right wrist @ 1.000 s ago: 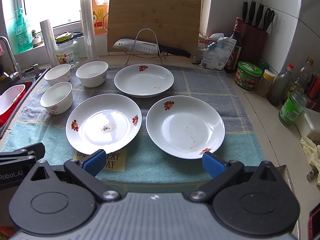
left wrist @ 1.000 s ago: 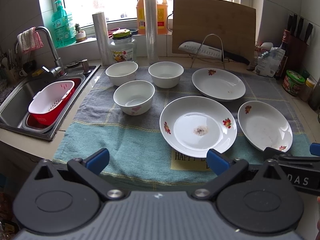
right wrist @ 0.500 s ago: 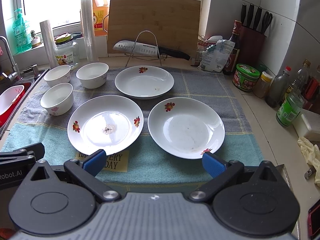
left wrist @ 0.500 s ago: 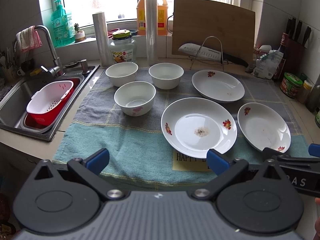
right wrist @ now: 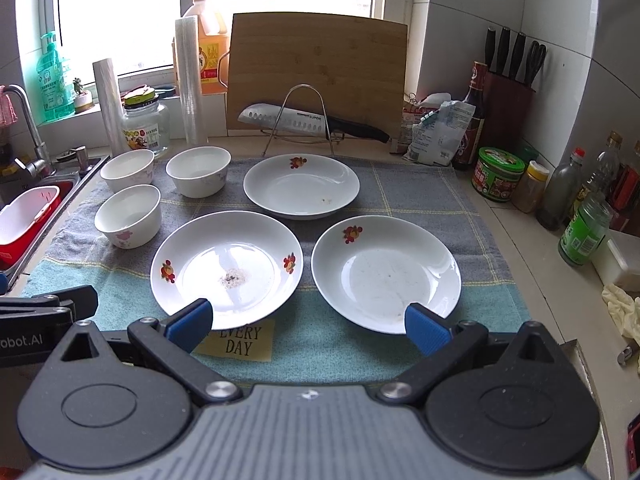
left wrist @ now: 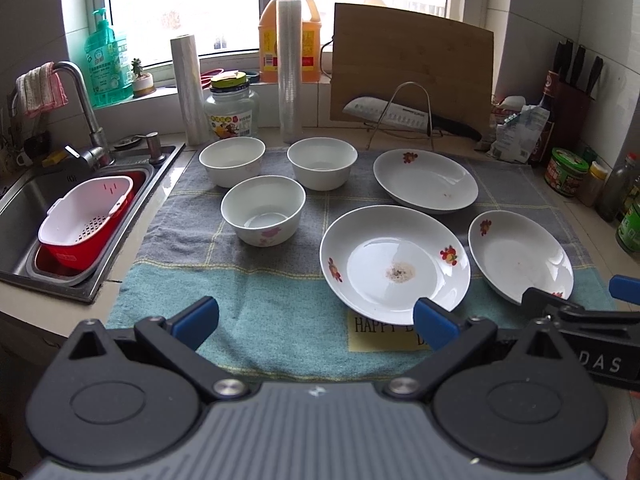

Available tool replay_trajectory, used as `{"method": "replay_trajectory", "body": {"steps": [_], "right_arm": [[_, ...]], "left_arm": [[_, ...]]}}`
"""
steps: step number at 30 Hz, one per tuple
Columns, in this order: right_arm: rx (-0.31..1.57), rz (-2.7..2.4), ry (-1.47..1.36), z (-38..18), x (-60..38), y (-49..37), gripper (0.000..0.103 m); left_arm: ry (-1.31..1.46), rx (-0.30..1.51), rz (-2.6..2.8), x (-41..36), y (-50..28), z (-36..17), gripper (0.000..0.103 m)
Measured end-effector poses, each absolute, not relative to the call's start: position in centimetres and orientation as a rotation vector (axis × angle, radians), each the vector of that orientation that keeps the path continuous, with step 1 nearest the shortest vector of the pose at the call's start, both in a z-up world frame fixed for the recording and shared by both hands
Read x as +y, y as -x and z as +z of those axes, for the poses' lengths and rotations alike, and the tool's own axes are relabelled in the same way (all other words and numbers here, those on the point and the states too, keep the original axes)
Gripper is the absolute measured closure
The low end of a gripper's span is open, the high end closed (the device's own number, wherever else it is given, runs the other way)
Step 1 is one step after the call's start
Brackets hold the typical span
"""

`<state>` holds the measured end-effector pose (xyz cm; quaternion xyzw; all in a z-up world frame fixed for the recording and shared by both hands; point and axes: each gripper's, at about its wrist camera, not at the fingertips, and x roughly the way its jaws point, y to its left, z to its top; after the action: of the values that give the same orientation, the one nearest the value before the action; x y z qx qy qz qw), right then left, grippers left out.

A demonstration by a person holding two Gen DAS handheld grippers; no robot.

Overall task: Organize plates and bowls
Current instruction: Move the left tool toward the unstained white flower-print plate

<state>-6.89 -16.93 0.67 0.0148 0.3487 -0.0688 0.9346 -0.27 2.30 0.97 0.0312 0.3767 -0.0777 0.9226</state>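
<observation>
Three white flowered plates lie on the towel (left wrist: 260,300): a soiled near-left plate (right wrist: 227,268), a near-right plate (right wrist: 385,274) and a far plate (right wrist: 301,185). Three white bowls stand at the left: a near bowl (left wrist: 263,210), a far-left bowl (left wrist: 232,161) and a far-right bowl (left wrist: 322,163). My left gripper (left wrist: 316,322) hovers open over the towel's front edge, nothing between its fingers. My right gripper (right wrist: 308,322) is open too, just in front of the two near plates, and shows in the left wrist view as a dark gripper body (left wrist: 588,320) to the right.
A sink (left wrist: 24,200) with a red-and-white colander (left wrist: 84,220) lies left. A cutting board (right wrist: 316,76), a knife on a wire rack (right wrist: 308,122), rolls, a jar and jugs line the back. Bottles, jars and a knife block (right wrist: 508,92) crowd the right counter.
Both grippers have crept slightly forward and tilted a little, so the dishes sit marginally lower in view. Nothing on the towel has moved and both stay open.
</observation>
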Motion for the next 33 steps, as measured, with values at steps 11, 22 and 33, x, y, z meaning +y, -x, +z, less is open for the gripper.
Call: {"method": "replay_trajectory", "body": {"steps": [11, 22, 33], "right_arm": [[0.632, -0.172, -0.034, -0.9, -19.1, 8.6, 0.000], [0.664, -0.229, -0.082, -5.7, -24.3, 8.4, 0.000], [0.704, -0.156, -0.090, -10.8, -28.3, 5.4, 0.000]], "left_arm": [[-0.069, 0.769, -0.237, 2.7, -0.8, -0.6, 0.001], [-0.082, 0.718, -0.274, 0.8, -1.8, -2.0, 0.001], [-0.143, 0.738, -0.320, -3.3, -4.1, -2.7, 0.001]]}}
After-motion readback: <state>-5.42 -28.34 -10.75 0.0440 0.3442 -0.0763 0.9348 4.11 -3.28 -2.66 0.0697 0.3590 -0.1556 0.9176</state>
